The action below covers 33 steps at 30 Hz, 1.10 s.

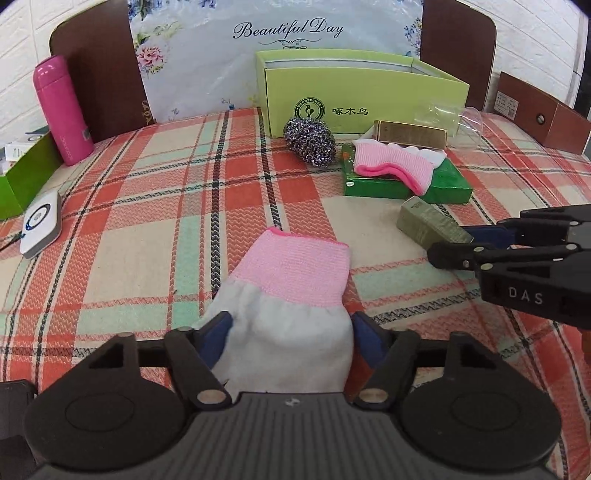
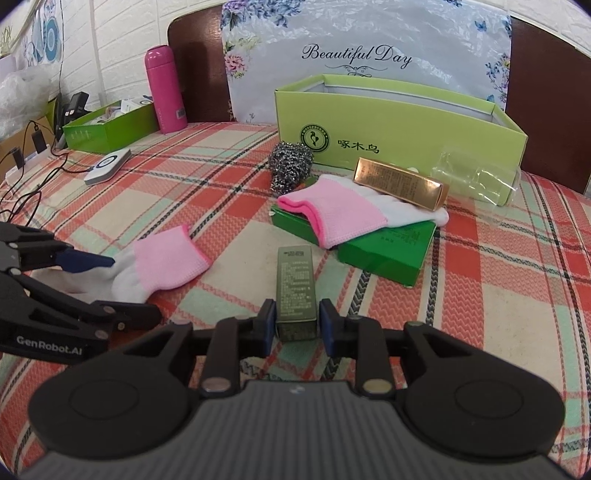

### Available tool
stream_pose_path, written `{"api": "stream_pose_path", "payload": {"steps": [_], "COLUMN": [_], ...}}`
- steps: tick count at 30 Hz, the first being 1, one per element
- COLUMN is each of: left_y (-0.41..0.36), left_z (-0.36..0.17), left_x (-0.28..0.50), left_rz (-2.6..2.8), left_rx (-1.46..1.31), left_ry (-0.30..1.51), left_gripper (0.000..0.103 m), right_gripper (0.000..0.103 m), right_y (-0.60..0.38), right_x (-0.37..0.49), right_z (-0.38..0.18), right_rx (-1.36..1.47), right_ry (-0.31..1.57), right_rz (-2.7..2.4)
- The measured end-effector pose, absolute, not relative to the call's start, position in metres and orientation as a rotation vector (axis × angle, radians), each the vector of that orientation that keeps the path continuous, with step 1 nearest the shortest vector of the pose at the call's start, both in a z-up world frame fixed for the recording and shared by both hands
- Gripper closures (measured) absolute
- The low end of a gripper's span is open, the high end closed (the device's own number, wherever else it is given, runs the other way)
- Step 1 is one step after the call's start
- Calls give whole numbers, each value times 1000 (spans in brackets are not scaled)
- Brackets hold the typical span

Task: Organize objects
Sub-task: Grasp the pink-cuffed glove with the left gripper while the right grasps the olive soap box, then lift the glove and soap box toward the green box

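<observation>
Near the tabletop's (image 1: 155,192) front edge, my left gripper (image 1: 290,325) jaws straddle the glove (image 1: 291,295), spread, while my right gripper (image 2: 297,325) jaws flank the olive box (image 2: 297,291), apparently unclamped, both staged for the open green box (image 2: 399,122).

Bare plaid tablecloth (image 1: 147,206) centre-left, scourer (image 1: 309,143), green flat box (image 1: 402,182) crowding lime box (image 1: 365,92) front.

Two low, close wrist views across the plaid tablecloth (image 1: 147,206) toward the shared lime box (image 2: 399,133).

backdrop (image 1: 288,29): "Beautiful Day" | lime box (image 1: 369,107): 啄木鸟 (Woodpecker logo) | right gripper (image 1: 448,243): "DAS" | left gripper (image 2: 110,288): "GenRobot.AI"
</observation>
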<state>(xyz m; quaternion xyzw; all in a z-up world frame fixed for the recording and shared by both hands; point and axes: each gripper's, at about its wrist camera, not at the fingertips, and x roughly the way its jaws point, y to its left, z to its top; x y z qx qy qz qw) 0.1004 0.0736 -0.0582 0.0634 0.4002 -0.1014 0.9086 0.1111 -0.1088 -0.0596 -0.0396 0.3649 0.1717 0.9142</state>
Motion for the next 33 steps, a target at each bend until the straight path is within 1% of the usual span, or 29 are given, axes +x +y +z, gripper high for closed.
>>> {"api": "stream_pose_path", "payload": {"steps": [1, 3, 4, 5, 6, 8, 12, 20, 26, 33], "left_y": [73, 71, 71, 72, 74, 78, 68, 23, -5, -25], "left_z": [-57, -55, -53, -52, -50, -44, -23, 49, 95, 112], "left_x": [99, 97, 97, 97, 97, 98, 100, 123, 173, 248], "left_rz": [-213, -201, -193, -191, -187, -198, -253, -395, -409, -366], "left_rx": [131, 148, 154, 144, 121, 53, -13, -8, -7, -23], "left_ry": [824, 815, 812, 812, 816, 829, 797, 612, 512, 485], "left_gripper": [44, 70, 75, 86, 90, 94, 94, 94, 94, 94], "right_gripper": [81, 81, 81, 81, 81, 81, 81, 81, 81, 81], "right_y": [-110, -114, -116, -120, -123, -132, -147, -178, -198, -215], "right_x": [110, 106, 104, 102, 99, 94, 85, 92, 124, 191], "right_z": [-60, -59, -58, -57, -56, -50, -32, 21, 51, 62], "right_rx": [-73, -58, -47, -32, -16, 12, 43, 47, 24, -7], "right_ry": [748, 743, 740, 736, 732, 717, 670, 533, 457, 413], "right_rz": [359, 368, 372, 374, 376, 377, 367, 323, 276, 224]}}
